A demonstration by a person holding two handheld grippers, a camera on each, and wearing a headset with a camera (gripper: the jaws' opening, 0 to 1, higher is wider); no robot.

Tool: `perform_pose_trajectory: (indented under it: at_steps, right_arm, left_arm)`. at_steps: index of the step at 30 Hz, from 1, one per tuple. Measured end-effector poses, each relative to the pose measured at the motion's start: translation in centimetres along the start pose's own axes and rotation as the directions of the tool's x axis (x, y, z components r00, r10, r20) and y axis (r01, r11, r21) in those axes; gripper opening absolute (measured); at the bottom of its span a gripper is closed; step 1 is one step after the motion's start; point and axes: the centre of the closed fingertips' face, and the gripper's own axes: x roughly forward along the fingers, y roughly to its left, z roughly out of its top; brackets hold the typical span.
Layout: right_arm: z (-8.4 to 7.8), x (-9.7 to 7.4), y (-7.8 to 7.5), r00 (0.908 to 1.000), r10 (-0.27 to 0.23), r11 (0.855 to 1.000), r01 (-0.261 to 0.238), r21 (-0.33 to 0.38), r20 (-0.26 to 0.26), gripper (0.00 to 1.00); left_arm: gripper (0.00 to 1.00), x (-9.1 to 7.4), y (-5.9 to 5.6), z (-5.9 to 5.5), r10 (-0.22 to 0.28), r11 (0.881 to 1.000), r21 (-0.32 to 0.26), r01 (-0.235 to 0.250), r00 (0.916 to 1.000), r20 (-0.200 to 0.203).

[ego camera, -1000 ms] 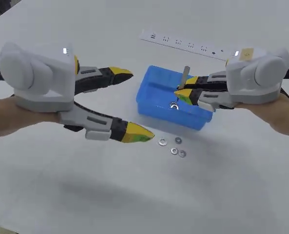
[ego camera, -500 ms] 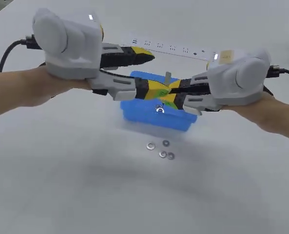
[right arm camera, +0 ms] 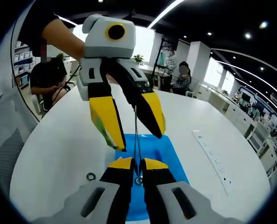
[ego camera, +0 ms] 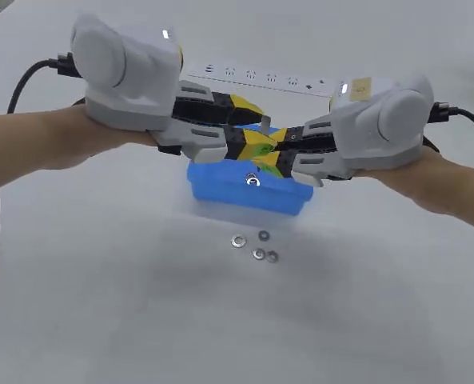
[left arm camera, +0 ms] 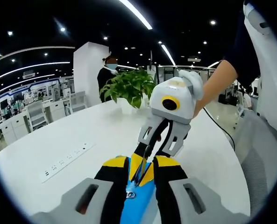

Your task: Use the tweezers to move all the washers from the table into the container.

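Left gripper [ego camera: 264,128] moved up beside slim, seemingly metal tweezers [right arm camera: 136,130].

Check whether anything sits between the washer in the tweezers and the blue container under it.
Nothing visible does. The washer hangs at the tweezers tip over the open container. The left gripper, tongs open, straddles the tweezers higher up, not beneath the washer.

Fingers [left arm camera: 116,164] of the left gripper [left arm camera: 141,163] straddle tweezers [left arm camera: 140,176] above the blue container [left arm camera: 140,207].
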Motion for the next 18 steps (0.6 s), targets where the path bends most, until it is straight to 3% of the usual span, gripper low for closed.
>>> perform_pose_trajectory:
  at_steps: [3,7,10,18]
  right_arm:
    - [-0.1,-0.1,0.0,1.0000,0.003,1.000,-0.003,0.000,0.001,0.08]
    - [-0.1,-0.2,0.2,0.9999,0.012,1.000,-0.012,-0.005,0.002,0.08]
    - [-0.2,-0.1,0.5,0.9997,0.024,1.000,-0.024,-0.015,-0.007,0.08]
    - [-0.5,0.2,1.3,0.9985,0.051,0.999,-0.051,-0.017,-0.019,0.08]
  left_arm:
    - [0.18,-0.1,-0.1,0.3,-0.014,1.000,0.005,0.014,0.9999,0.002]
    - [0.10,-0.1,-1.2,0.5,-0.062,0.997,0.039,0.062,0.9981,0.001]
    - [0.08,-0.1,-1.4,0.1,-0.063,0.995,0.079,0.065,0.9977,-0.025]
    - [0.07,-0.5,-1.8,-0.4,-0.091,0.989,0.107,0.098,0.9935,-0.069]
